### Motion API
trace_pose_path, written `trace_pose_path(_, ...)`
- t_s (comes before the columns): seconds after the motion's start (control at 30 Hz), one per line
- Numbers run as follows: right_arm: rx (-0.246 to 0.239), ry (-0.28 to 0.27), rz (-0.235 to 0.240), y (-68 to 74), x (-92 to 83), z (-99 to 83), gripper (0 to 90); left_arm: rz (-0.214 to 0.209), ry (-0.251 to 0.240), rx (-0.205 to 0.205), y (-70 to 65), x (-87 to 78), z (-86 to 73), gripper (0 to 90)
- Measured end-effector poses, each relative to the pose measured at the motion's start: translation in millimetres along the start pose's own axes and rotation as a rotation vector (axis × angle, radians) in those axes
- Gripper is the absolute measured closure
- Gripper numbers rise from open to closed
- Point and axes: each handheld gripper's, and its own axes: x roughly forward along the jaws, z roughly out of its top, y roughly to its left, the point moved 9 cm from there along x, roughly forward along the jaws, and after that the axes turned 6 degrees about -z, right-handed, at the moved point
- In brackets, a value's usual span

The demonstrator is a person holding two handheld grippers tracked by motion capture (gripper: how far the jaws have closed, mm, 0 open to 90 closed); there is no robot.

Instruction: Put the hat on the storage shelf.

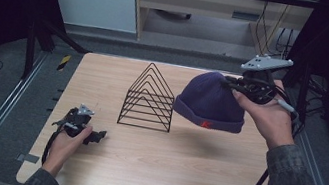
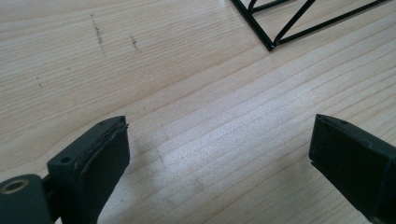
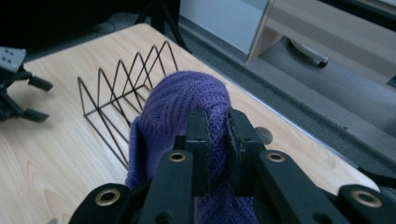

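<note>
The right hand-held gripper (image 3: 217, 128) is clenched on a purple beanie (image 1: 212, 100) right of the wire rack (image 1: 149, 97), while the left hand-held gripper (image 2: 219, 154) rests released near the rack's front-left corner.

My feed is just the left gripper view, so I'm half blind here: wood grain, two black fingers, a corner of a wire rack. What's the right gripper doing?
Observer: The right gripper is shut on a purple beanie, pinching a fold of knit.
Operator: Is the beanie on the table?
Observer: No, it hangs above the table, with a shadow beneath it.
Operator: And where is it relative to the rack?
Observer: In the high view, just right of the wire rack, not touching it.
</note>
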Motion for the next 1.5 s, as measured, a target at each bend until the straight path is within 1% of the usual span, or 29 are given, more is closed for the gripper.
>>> trace_pose_path(0.03, -0.003, -0.007, -0.006, -1.5, -0.8, 3.7, 80.7, -0.001, -0.004, 0.004, -0.1, -0.5, 0.8, 4.6)
trace_pose_path(0.07, -0.003, -0.007, -0.006, -1.5, -0.8, 3.7, 80.7, -0.001, -0.004, 0.004, -0.1, -0.5, 0.8, 4.6)
trace_pose_path(0.1, 0.001, -0.017, -0.012, -3.0, -2.4, 9.2, 80.7, -0.003, -0.004, 0.008, -0.2, -1.1, 1.1, 4.7)
trace_pose_path(0.13, 0.001, -0.017, -0.012, -3.0, -2.4, 9.2, 80.7, -0.004, -0.009, 0.007, -0.6, -1.5, 1.7, 4.7)
trace_pose_path(0.23, 0.002, -0.025, -0.024, -4.8, -3.5, 17.8, 80.7, -0.008, -0.027, 0.003, -1.7, -2.4, 3.8, 4.8)
trace_pose_path(0.3, -0.008, -0.03, -0.033, -6.1, -4.1, 26.0, 80.7, -0.013, -0.035, 0.005, -2.5, -3.9, 5.2, 5.0)
trace_pose_path(0.37, -0.004, -0.032, -0.032, -5.9, -4.7, 29.7, 80.7, -0.014, -0.052, 0.007, -3.1, -7.1, 8.3, 5.0)
trace_pose_path(0.43, -0.008, -0.041, -0.036, -6.0, -5.1, 38.6, 80.7, -0.022, -0.083, 0.011, -5.0, -13.5, 13.8, 5.5)
trace_pose_path(0.47, -0.008, -0.041, -0.036, -6.0, -5.1, 38.6, 80.7, -0.022, -0.083, 0.011, -5.0, -13.5, 13.8, 5.5)
trace_pose_path(0.5, -0.007, -0.044, -0.038, -5.8, -5.4, 44.6, 80.7, -0.025, -0.103, 0.015, -6.7, -17.3, 17.3, 5.6)
trace_pose_path(0.53, -0.007, -0.044, -0.038, -5.8, -5.4, 44.6, 80.7, -0.025, -0.113, 0.015, -7.4, -19.8, 19.4, 5.6)
trace_pose_path(0.6, -0.006, -0.054, -0.037, -5.5, -6.4, 51.6, 80.7, -0.032, -0.153, 0.015, -9.8, -28.4, 28.0, 5.6)
trace_pose_path(0.7, -0.005, -0.069, -0.037, -4.7, -7.9, 62.3, 80.7, -0.041, -0.184, 0.024, -13.2, -39.0, 41.4, 5.6)
trace_pose_path(0.8, -0.01, -0.084, -0.035, -2.3, -8.1, 74.2, 80.7, -0.043, -0.205, 0.044, -17.2, -50.9, 56.3, 5.6)
trace_pose_path(0.87, -0.014, -0.086, -0.032, 0.5, -6.7, 80.3, 80.7, -0.05, -0.207, 0.07, -19.8, -57.3, 66.1, 5.6)
trace_pose_path(0.9, -0.017, -0.087, -0.03, 1.3, -5.9, 82.4, 80.7, -0.05, -0.213, 0.08, -21.1, -61.6, 72.8, 5.6)
trace_pose_path(0.93, -0.024, -0.087, -0.025, 4.0, -3.7, 87.5, 80.7, -0.056, -0.226, 0.094, -23.6, -67.8, 82.9, 5.6)
trace_pose_path(0.97, -0.027, -0.087, -0.023, 5.1, -2.5, 89.8, 80.7, -0.056, -0.226, 0.094, -23.6, -67.8, 82.9, 5.6)
trace_pose_path(1.0, -0.028, -0.089, -0.02, 6.5, -1.3, 92.2, 80.7, -0.064, -0.25, 0.109, -27.4, -75.7, 95.2, 5.6)
trace_pose_path(1.03, -0.033, -0.091, -0.019, 7.5, -0.4, 94.6, 80.7, -0.064, -0.25, 0.109, -27.4, -75.7, 95.2, 5.7)
trace_pose_path(1.07, -0.035, -0.093, -0.016, 9.0, 0.1, 97.0, 80.7, -0.069, -0.259, 0.115, -29.5, -79.6, 101.1, 5.6)
trace_pose_path(1.1, -0.038, -0.096, -0.015, 10.3, 0.4, 99.5, 80.7, -0.082, -0.279, 0.123, -33.9, -86.6, 112.5, 5.7)
trace_pose_path(1.13, -0.04, -0.101, -0.013, 11.6, 0.5, 102.0, 80.7, -0.082, -0.279, 0.123, -33.9, -86.6, 112.5, 5.7)
trace_pose_path(1.17, -0.039, -0.106, -0.011, 12.8, 0.6, 104.3, 80.7, -0.088, -0.29, 0.129, -36.1, -89.9, 118.0, 5.7)
trace_pose_path(1.2, -0.04, -0.109, -0.009, 13.8, 0.7, 106.1, 80.7, -0.097, -0.303, 0.137, -39.9, -95.3, 128.0, 5.7)
trace_pose_path(1.23, -0.04, -0.109, -0.009, 13.8, 0.7, 106.1, 80.7, -0.097, -0.303, 0.137, -39.9, -95.3, 128.0, 5.7)
trace_pose_path(1.3, -0.036, -0.119, -0.001, 17.2, 1.9, 109.8, 80.7, -0.108, -0.315, 0.149, -43.8, -99.4, 137.1, 5.7)
trace_pose_path(1.47, -0.036, -0.124, 0.009, 22.3, 4.0, 111.8, 80.6, -0.136, -0.369, 0.147, -50.9, -111.2, 157.8, 6.2)
trace_pose_path(1.5, -0.037, -0.126, 0.017, 25.4, 4.8, 112.8, 80.6, -0.143, -0.379, 0.145, -52.5, -113.1, 160.6, 6.5)
